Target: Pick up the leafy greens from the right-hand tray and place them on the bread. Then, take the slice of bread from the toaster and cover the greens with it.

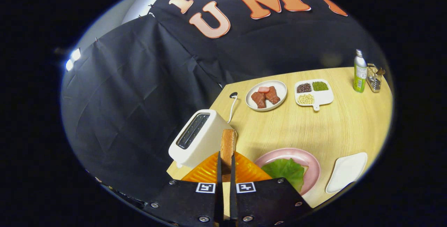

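While the gripper [226, 166] holds the slice of bread [228, 145] edge-on between its two fingers, both fingers press against the slice's flat faces and stand nearly closed around it. The slice rises upright from the fingertips, showing a thin, tan-brown crust edge with a slightly rough texture. It sits just beside the toaster [198, 138], which stands to the left on the table [335, 125] with its dark slot facing upward. An orange ribbed mat [244, 171] lies beneath the fingers.

To the right of the fingers lies a pink plate [307, 157]. On it rests the leafy greens [284, 171], a single flat green leaf with visible veins, with a corner of the lower bread [306, 168] showing at its right edge. Just beyond the pink plate lies a white tray [346, 171].

Further back on the table stand a round plate of meat pieces [266, 95], a divided dish of beans [313, 93], a green bottle [360, 71] and a small wire rack [374, 77]. A white cord [232, 106] runs from behind the toaster.
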Demonstrator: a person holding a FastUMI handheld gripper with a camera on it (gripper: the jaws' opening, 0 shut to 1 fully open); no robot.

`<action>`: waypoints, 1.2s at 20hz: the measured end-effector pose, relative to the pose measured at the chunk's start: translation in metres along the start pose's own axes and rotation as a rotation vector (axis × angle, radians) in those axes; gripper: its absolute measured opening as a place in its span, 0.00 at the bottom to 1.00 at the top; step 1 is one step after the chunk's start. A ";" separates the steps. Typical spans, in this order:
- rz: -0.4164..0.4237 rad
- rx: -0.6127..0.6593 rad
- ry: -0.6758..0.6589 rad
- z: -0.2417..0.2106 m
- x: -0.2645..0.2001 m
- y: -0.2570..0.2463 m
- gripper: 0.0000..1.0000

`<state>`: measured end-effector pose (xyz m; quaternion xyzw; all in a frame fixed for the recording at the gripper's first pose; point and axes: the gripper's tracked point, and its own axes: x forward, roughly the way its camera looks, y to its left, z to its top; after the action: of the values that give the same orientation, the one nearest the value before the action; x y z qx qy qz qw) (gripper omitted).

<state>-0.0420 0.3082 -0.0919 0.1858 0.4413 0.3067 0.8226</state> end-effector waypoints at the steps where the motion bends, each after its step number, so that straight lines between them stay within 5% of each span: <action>1: -0.004 0.012 0.004 -0.006 -0.002 -0.008 0.07; 13: -0.157 0.047 0.107 -0.076 0.014 -0.120 0.07; 18: -0.154 0.013 0.084 -0.082 0.012 -0.132 0.09; 24: -0.229 -0.121 0.022 -0.080 0.006 -0.143 0.28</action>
<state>-0.0581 0.2085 -0.2213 0.0807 0.4493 0.2387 0.8571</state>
